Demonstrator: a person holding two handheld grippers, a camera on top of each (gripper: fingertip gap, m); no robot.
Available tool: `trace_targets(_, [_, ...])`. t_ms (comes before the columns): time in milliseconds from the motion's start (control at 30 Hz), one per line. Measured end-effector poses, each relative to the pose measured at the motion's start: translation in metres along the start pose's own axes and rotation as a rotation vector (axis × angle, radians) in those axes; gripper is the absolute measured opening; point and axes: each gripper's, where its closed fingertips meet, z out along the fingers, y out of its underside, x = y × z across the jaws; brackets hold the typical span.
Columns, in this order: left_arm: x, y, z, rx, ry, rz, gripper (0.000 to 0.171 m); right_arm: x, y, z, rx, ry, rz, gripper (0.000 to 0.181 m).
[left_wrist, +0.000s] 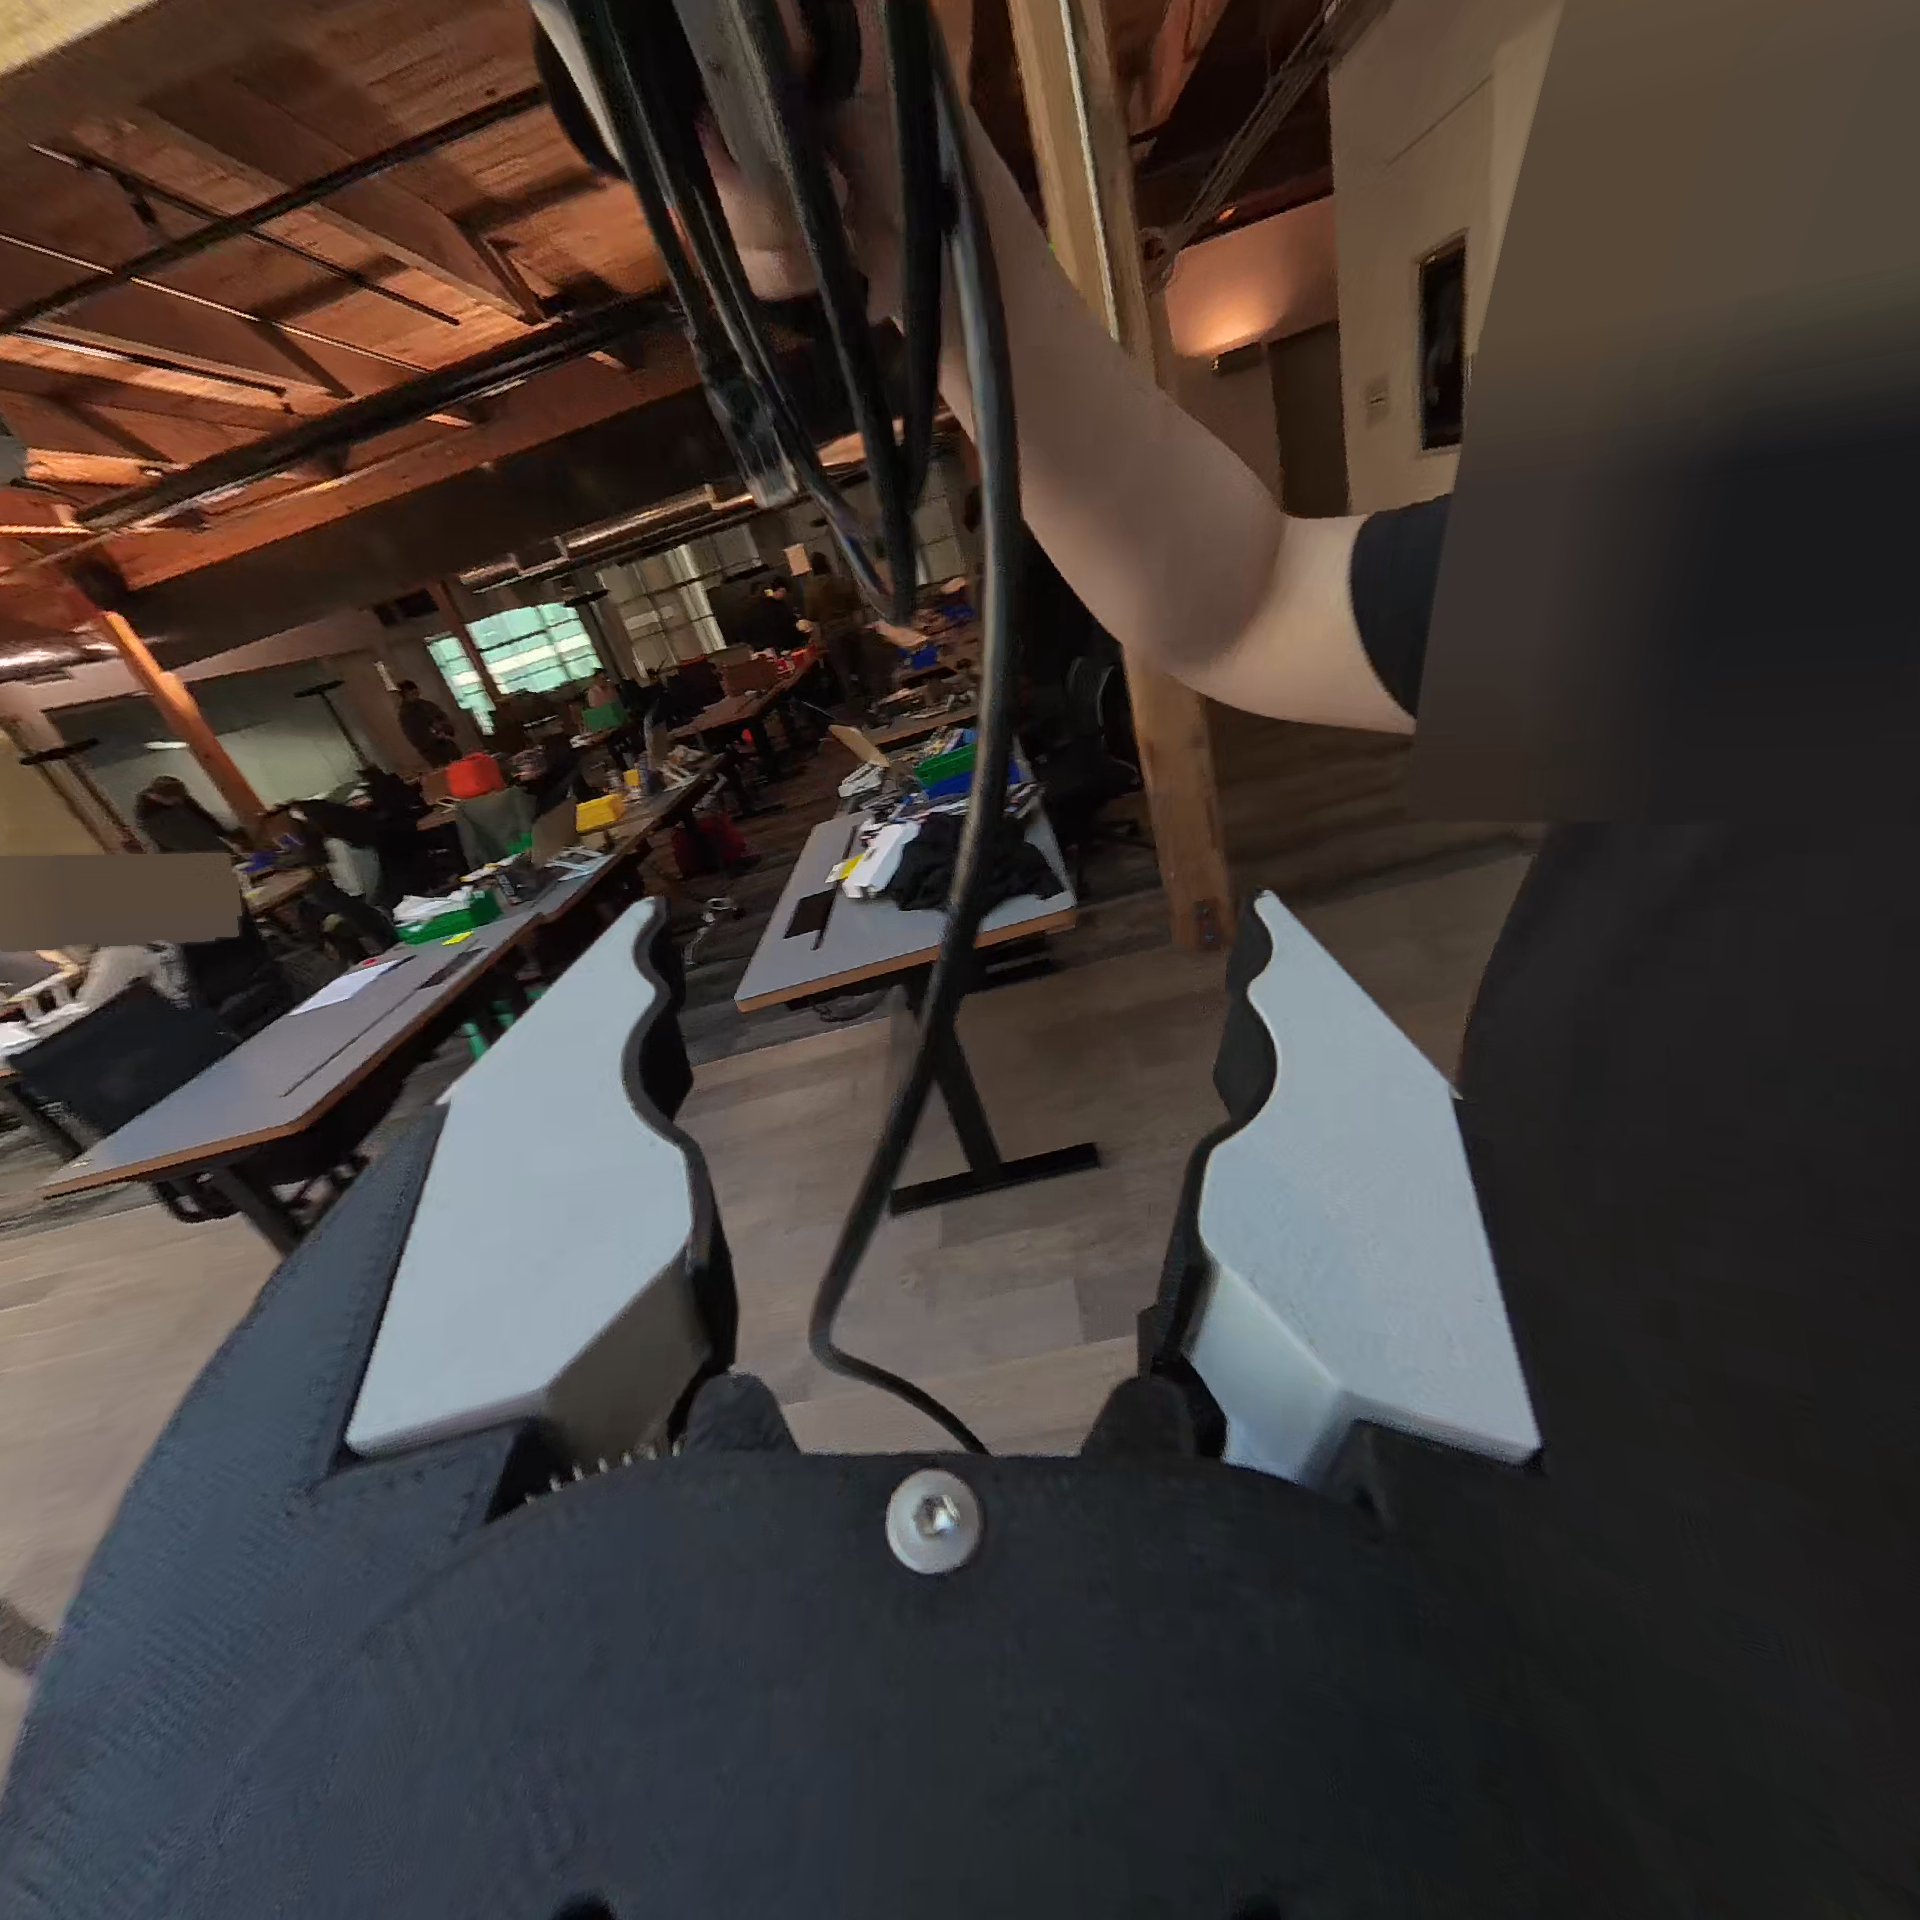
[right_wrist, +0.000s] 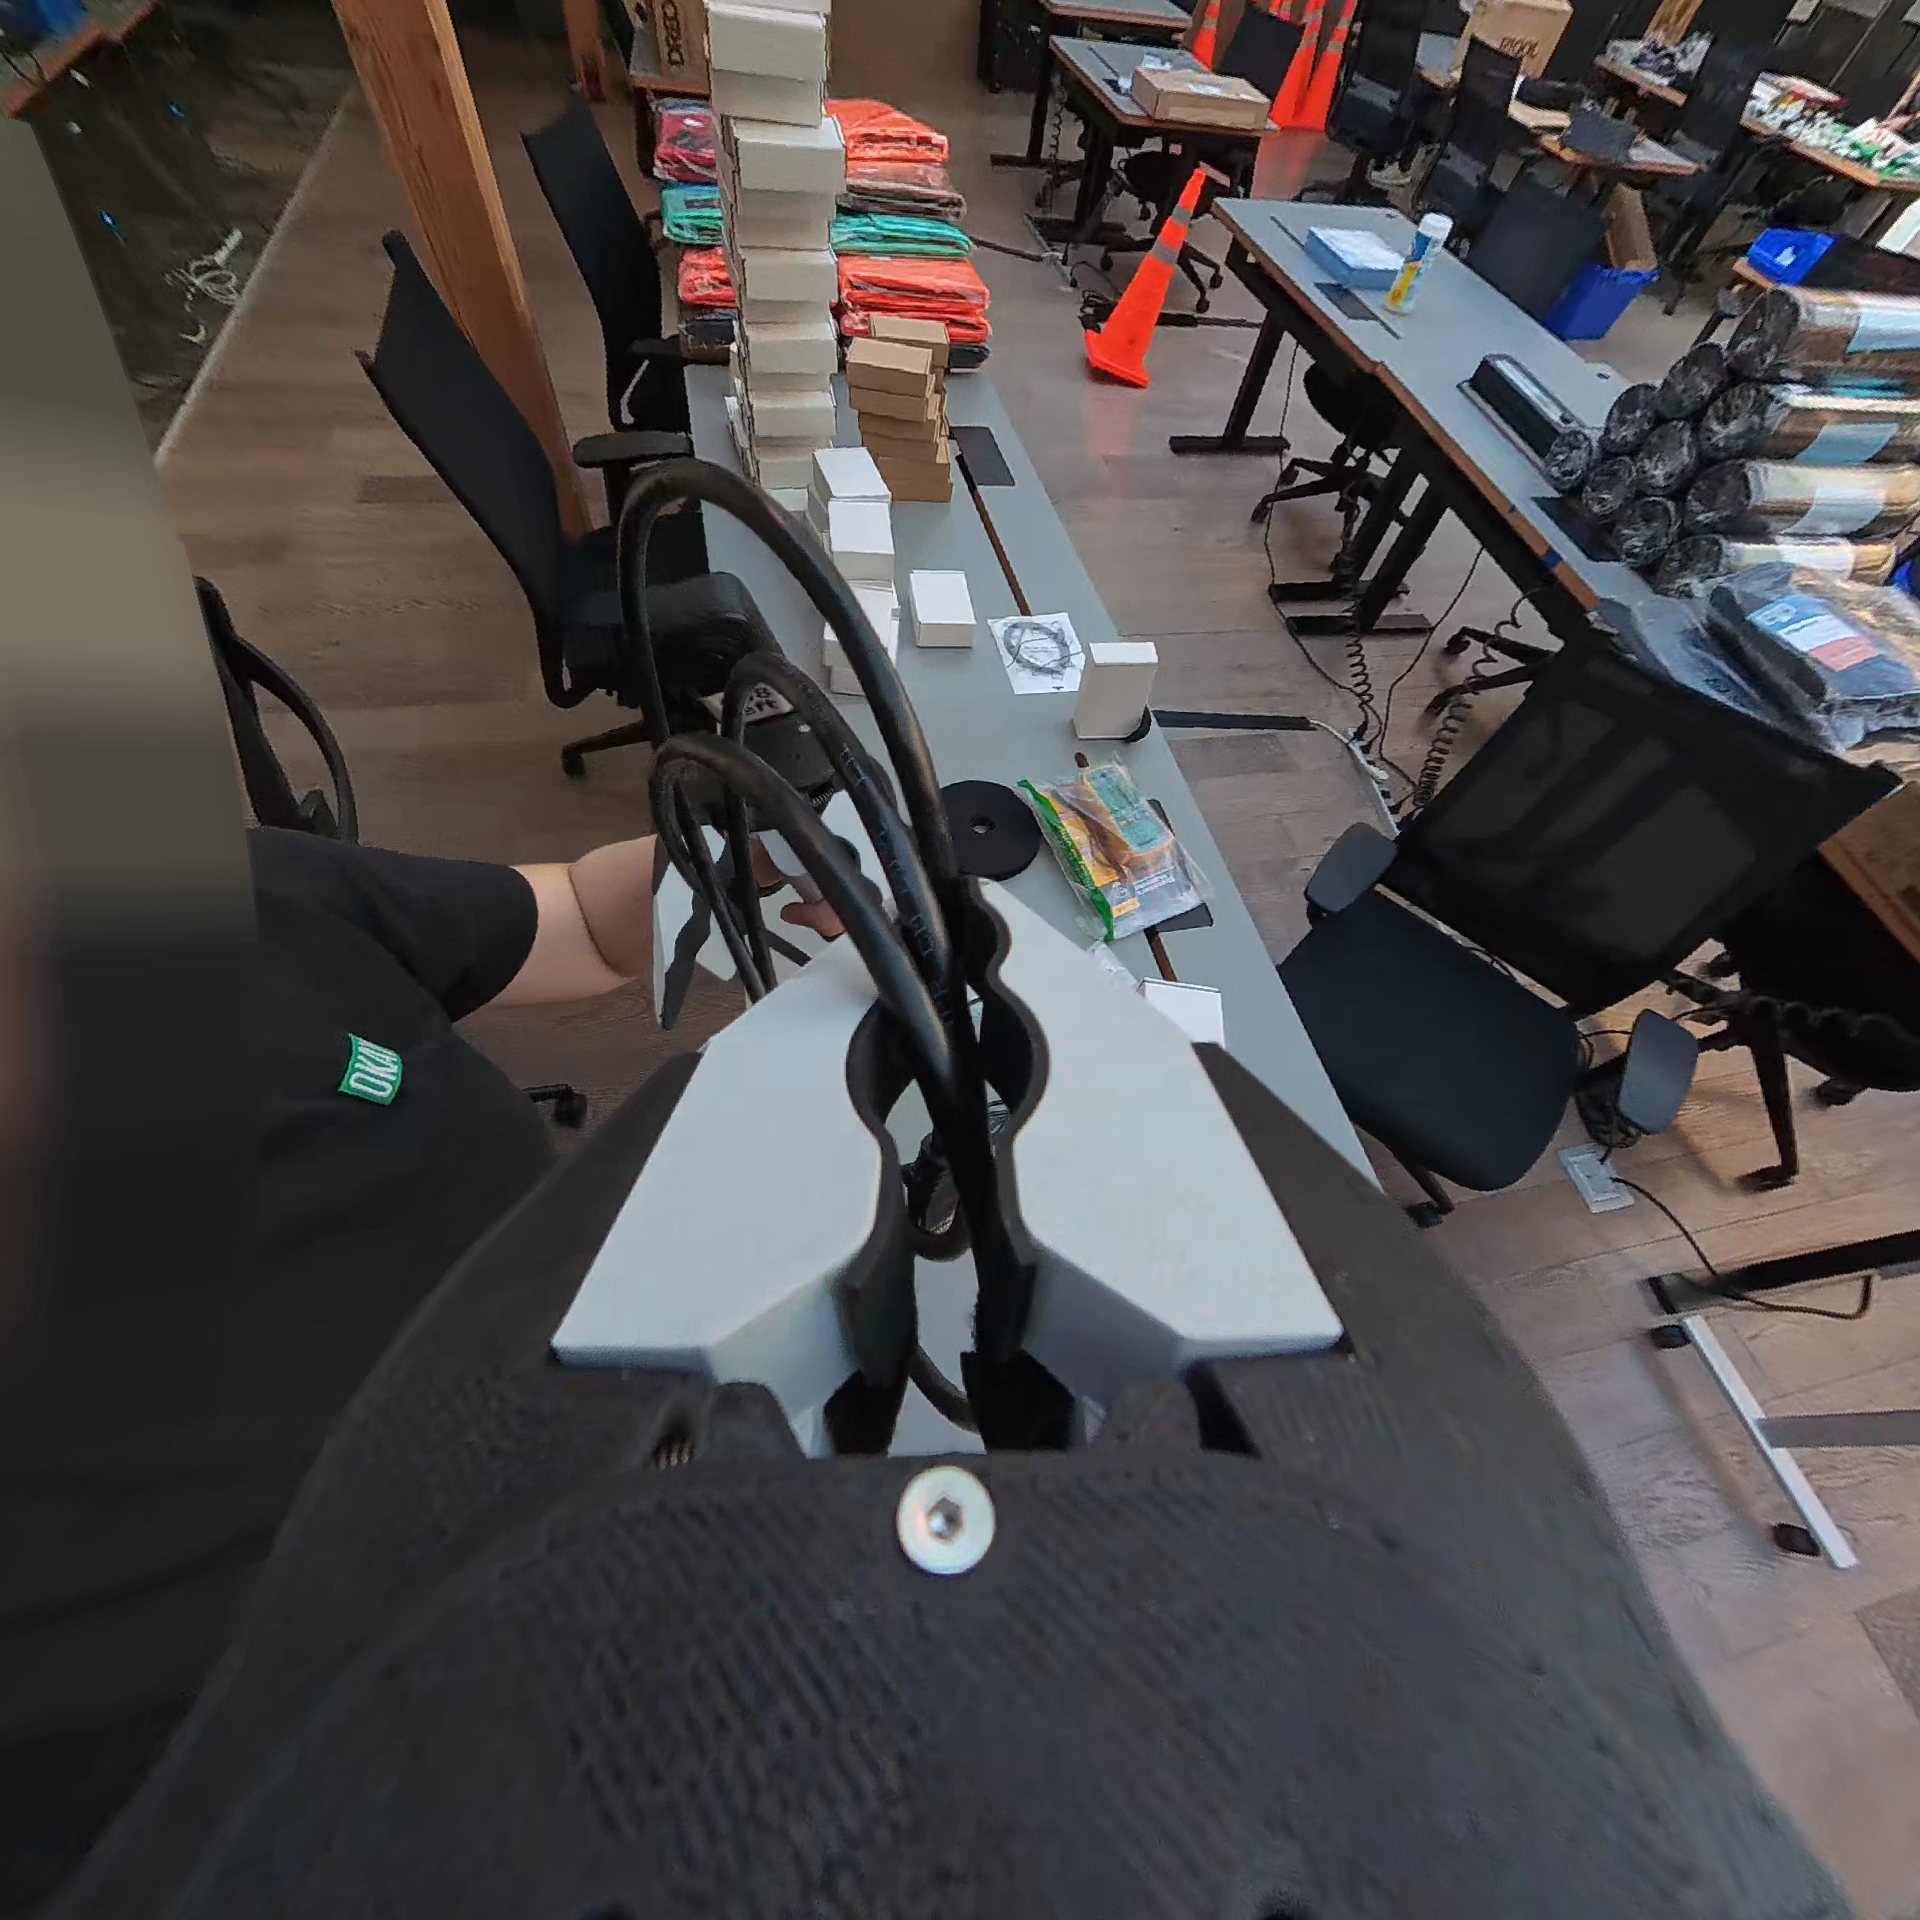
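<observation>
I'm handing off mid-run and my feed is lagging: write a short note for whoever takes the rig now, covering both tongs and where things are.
Right tongs: shut on the black cable, whose loops arch up over the grey table.
Left tongs: open, holding nothing, raised and pointing across the room; one strand of the cable hangs between the fingers without being pinched.
On the table: stacked white boxes, brown boxes, a black disc, a snack packet.
Done: cable lifted and partly looped. Left: cannot tell from these views.

Upper centre of the right wrist view: stacked white boxes (right_wrist: 781, 239) on a grey bench (right_wrist: 1013, 727), folded orange garments (right_wrist: 909, 286) behind, an orange cone (right_wrist: 1143, 291) on the floor.
</observation>
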Motion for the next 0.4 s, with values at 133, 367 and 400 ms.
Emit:
trace_targets(133, [0.002, 0.01, -0.01, 0.013, 0.033, -0.001, 0.095, -0.013, -0.032, -0.012, -0.013, -0.005, -0.038, 0.002])
trace_targets(367, [0.016, -0.022, 0.019, 0.172, 0.148, 0.188, 0.092, -0.056, -0.069, -0.018, 0.045, -0.19, -0.07, 0.001])
trace_targets(400, [0.022, -0.031, 0.026, 0.19, 0.156, 0.245, 0.092, -0.061, -0.071, -0.018, 0.064, -0.229, -0.063, 0.001])
